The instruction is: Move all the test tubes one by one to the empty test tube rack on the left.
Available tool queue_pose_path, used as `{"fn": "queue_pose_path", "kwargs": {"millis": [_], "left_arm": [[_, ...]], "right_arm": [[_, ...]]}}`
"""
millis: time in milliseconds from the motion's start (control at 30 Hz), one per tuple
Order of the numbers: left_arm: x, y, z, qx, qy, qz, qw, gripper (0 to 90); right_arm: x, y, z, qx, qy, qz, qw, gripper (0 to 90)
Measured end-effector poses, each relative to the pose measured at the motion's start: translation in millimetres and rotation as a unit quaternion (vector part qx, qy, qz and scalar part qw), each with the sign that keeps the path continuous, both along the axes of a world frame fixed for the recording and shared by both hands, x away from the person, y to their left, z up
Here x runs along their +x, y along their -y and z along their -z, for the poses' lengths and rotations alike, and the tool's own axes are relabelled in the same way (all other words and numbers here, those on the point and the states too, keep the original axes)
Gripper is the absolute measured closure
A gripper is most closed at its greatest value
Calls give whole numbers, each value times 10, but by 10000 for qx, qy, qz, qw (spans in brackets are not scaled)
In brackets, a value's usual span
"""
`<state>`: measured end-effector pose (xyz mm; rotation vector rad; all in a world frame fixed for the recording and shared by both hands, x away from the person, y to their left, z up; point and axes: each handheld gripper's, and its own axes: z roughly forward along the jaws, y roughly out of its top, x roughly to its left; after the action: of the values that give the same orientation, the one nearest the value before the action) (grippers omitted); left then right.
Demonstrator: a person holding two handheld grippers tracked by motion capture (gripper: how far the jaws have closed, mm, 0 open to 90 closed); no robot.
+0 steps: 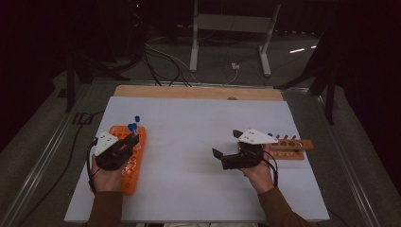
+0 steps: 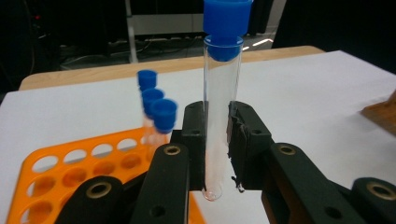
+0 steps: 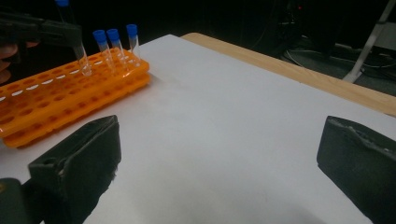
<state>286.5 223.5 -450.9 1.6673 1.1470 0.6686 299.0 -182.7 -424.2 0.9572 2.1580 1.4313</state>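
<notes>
Tube-to-rack alignment is what the coming move is turning on. The left tool [image 2: 217, 154] is gripping a clear test tube [image 2: 222, 116] with a blue cap [image 2: 226, 21], its pads pressing on the lower part of the glass, and the tube's long axis is standing upright, rounded bottom pointing down. In the left gripper view the orange rack [image 2: 70, 163] is lying just to the left of the held tube and below it, with three capped tubes [image 2: 156, 114] already standing in holes along its far end. In the right gripper view the held tube's bottom is hovering over the orange rack beside those three, close above the holes but, as far as I can tell, not yet seated in one.

The right tool [image 1: 236, 146] is resting with its jaws standing wide apart and nothing between them, well away across the white table [image 1: 189, 132], nearer to the wooden rack [image 1: 293, 147] on the right side. So the left hand [image 1: 106, 177] is the nearer one by far, and the likely next move is a short sideways shift followed by a straight drop along the tube's own axis.
</notes>
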Motion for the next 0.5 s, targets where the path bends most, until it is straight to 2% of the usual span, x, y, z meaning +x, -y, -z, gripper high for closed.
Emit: {"fn": "queue_pose_path", "kwargs": {"millis": [500], "left_arm": [[166,-13,123,373,-248,-236,9987,784]], "right_arm": [[-3,-2,14,45,6,-18,10000,0]]}}
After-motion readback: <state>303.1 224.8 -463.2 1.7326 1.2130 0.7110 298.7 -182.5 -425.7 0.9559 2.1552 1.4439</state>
